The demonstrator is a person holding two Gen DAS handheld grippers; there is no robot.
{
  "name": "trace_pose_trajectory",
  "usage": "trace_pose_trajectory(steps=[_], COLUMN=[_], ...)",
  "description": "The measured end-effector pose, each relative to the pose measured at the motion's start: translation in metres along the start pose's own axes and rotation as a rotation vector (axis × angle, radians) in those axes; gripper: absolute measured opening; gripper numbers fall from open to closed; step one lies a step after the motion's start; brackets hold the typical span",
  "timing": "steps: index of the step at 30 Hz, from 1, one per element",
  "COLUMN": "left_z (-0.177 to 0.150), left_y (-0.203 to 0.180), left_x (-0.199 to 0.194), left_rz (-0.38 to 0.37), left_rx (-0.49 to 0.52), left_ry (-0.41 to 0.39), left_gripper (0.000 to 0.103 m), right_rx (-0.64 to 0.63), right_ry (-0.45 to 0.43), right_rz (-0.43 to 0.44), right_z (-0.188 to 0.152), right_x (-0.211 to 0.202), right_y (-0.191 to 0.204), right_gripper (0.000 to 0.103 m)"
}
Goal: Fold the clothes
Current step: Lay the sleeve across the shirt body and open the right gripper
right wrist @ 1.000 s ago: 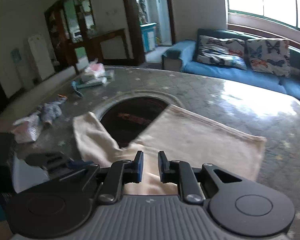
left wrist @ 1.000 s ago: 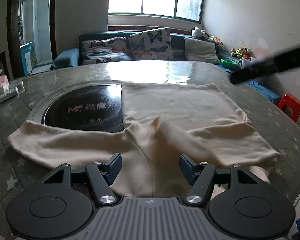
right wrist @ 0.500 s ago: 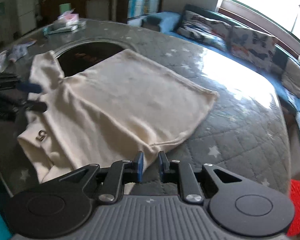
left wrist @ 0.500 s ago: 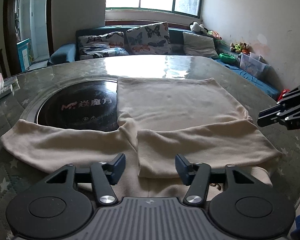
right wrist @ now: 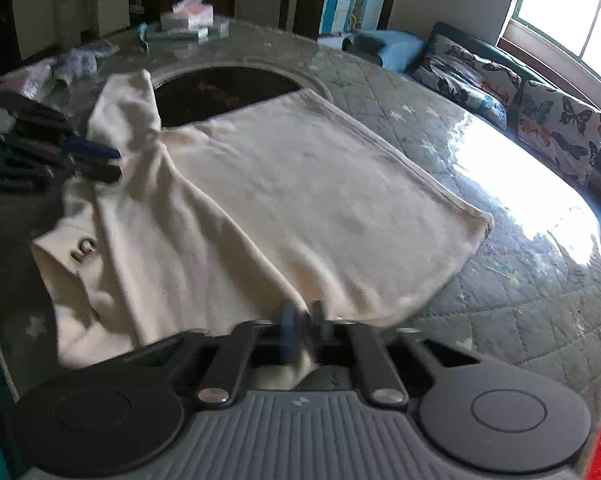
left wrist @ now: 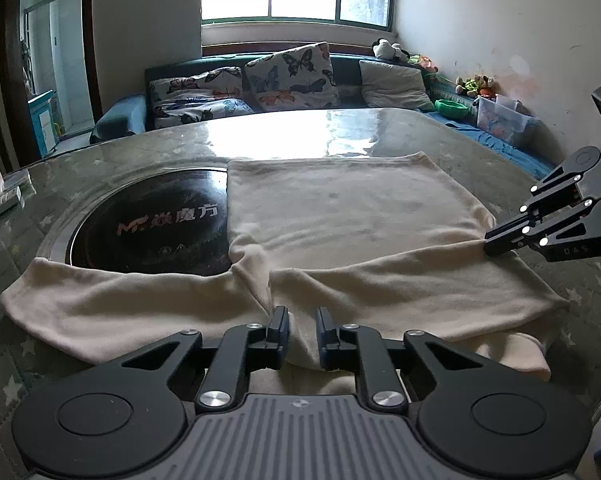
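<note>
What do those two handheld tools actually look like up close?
Each tool is matte black over a grey ribbed base, with two round black discs and silver screws on jointed bars. The left tool and right tool end in short fingers with blue pads. Small white lettering marks the right tool's side. No cables or sleeves show.

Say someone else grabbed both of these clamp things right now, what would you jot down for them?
Left gripper: nearly shut, pinching the cream shirt at its near edge.
Right gripper: shut on the shirt's right side edge.
Shirt lies flat on the table, partly over the black cooktop.
Done: one sleeve folded across the body.
Left: fold in the spread sleeve on the left, then fold the body.
</note>
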State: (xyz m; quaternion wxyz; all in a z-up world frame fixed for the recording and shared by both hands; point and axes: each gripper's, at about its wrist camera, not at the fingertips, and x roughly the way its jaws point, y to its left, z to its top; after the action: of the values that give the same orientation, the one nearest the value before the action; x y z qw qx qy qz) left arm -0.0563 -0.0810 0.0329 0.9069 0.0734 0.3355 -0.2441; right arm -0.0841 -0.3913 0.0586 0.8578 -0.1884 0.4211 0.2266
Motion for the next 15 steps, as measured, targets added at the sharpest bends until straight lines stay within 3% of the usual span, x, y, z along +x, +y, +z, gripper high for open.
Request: trace_pose_trajectory(steps=[9, 15], left_z=[0.003, 0.007], left_y=[0.000, -0.005], left_x=[-0.001, 0.000], left_rz=[0.020, -0.015], left_rx=[0.008, 0.021], left_ry=[-0.013, -0.026], left_gripper=[0.017, 0.017], right_rx=[0.026, 0.039], right_ry=[0.008, -0.007], right_rz=[-0.064, -0.087], right_z=[-0.013, -0.012], right_x=[-0.012, -0.017], right_y=[-0.007, -0.005], right_gripper=[0.003, 0.005])
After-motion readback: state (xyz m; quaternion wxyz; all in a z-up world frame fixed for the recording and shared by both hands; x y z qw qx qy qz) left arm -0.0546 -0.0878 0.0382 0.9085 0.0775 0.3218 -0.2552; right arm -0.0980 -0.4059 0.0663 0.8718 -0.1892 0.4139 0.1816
